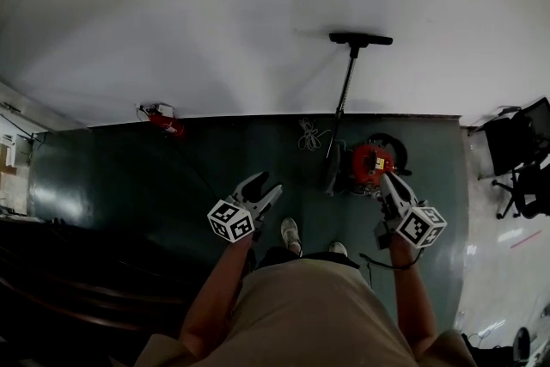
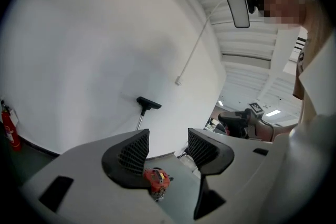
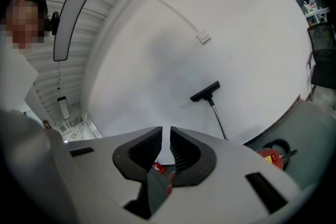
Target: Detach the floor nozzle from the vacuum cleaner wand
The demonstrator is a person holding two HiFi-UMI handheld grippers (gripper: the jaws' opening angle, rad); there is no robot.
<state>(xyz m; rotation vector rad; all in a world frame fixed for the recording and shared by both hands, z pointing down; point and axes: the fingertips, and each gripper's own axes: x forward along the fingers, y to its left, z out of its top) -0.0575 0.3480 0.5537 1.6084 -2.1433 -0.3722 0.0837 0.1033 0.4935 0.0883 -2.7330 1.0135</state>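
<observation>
**Grippers, pair: on approach, nozzle not yet reached**

Left gripper [image 1: 268,189]: jaws apart, nothing between them.
Right gripper [image 1: 387,179]: jaws closed together, empty. In the head view it appears near the red vacuum body [image 1: 369,161].
Floor nozzle [image 1: 361,39]: black, at the upper end of the wand [image 1: 345,86], which leans against the white wall [image 1: 215,13]. It is well apart from both grippers.
Vacuum body: on the dark floor [image 1: 129,176] at the foot of the wall.
Recommended handling: the right gripper's jaws need opening before any grasp. One gripper should clamp the wand close to the joint and the other the nozzle neck, then pull straight along the tube.
Risk: the leaning wand may slide along the wall if only one end is held.
</observation>
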